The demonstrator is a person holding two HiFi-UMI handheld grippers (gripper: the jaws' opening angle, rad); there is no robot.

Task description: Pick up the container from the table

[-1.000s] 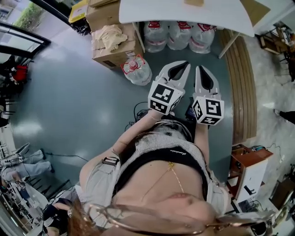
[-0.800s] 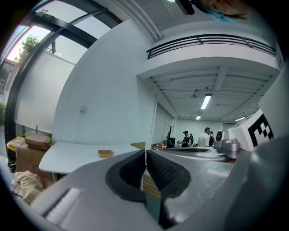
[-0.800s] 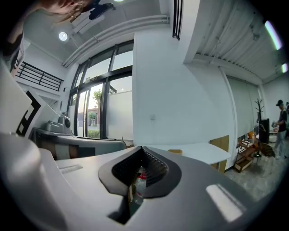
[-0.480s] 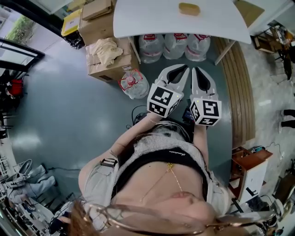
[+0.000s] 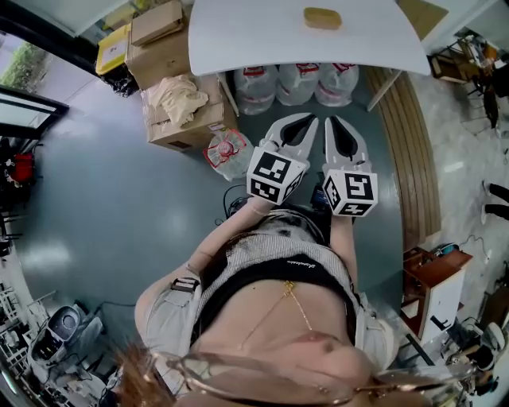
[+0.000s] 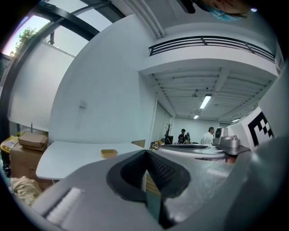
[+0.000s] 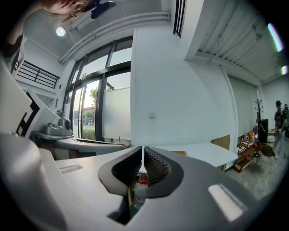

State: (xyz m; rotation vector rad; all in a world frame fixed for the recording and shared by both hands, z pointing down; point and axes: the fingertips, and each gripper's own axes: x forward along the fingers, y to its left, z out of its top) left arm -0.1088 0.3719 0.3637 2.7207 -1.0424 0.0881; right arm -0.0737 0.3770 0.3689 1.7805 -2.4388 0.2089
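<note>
A small tan container lies on the white table at the top of the head view; in the left gripper view the container shows on the table ahead. My left gripper and right gripper are held side by side over the floor, short of the table's near edge, pointing toward it. Both have their jaws shut with nothing between them: the left gripper shows tips touching, and so does the right gripper.
Three large water bottles stand under the table, another water bottle lies on the floor to the left. Cardboard boxes with a cloth on top sit left of the table. A wooden bench runs along the right.
The table and container have come nearer and further into the head view; both grippers stay shut and side by side as the person walks toward the table.
</note>
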